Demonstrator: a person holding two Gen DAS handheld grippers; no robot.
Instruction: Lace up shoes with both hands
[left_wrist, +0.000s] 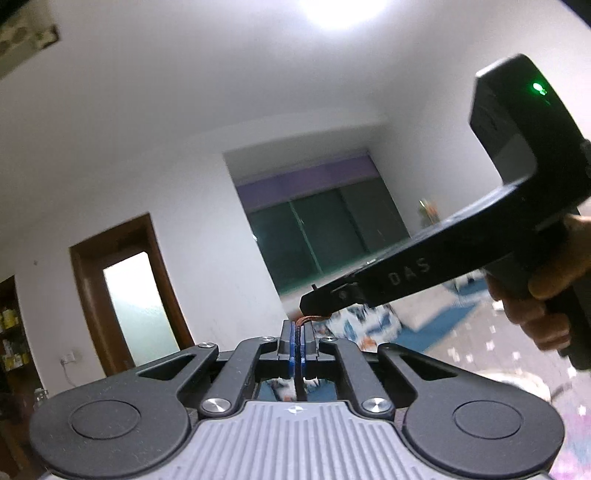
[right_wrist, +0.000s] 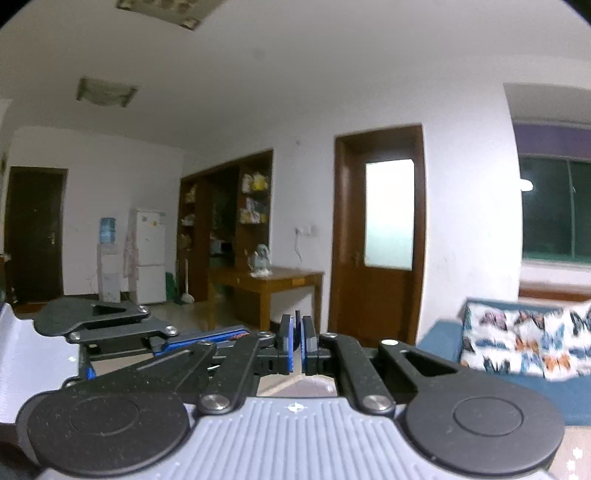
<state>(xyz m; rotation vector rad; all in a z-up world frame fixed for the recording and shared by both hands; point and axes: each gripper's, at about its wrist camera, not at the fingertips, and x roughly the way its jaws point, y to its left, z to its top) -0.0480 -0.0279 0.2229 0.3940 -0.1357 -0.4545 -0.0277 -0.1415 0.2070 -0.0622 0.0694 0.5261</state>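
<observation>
1. Nearest, the left gripper (left_wrist: 297, 334) has its blue pads clamped on a brown shoelace (left_wrist: 307, 320).
2. The lace curls from those pads to the tip of the right gripper (left_wrist: 317, 297), which a hand (left_wrist: 535, 295) holds.
3. In its own view the right gripper (right_wrist: 297, 332) shows a narrow gap; whether it pinches the lace, I cannot tell.
4. This looks like a hand-over of the lace; next needs 1 firm grip before threading.
5. No shoe is visible, and the sofa (right_wrist: 554, 387) is blurred.

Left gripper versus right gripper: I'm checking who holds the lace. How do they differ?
The left gripper clamps the brown shoelace, jaws together; the right gripper shows a thin slit between jaws, lace inside unclear. In the left wrist view the left gripper points ahead, while the right gripper crosses in from the right, tip above the lace. Both are nearly closed.
</observation>
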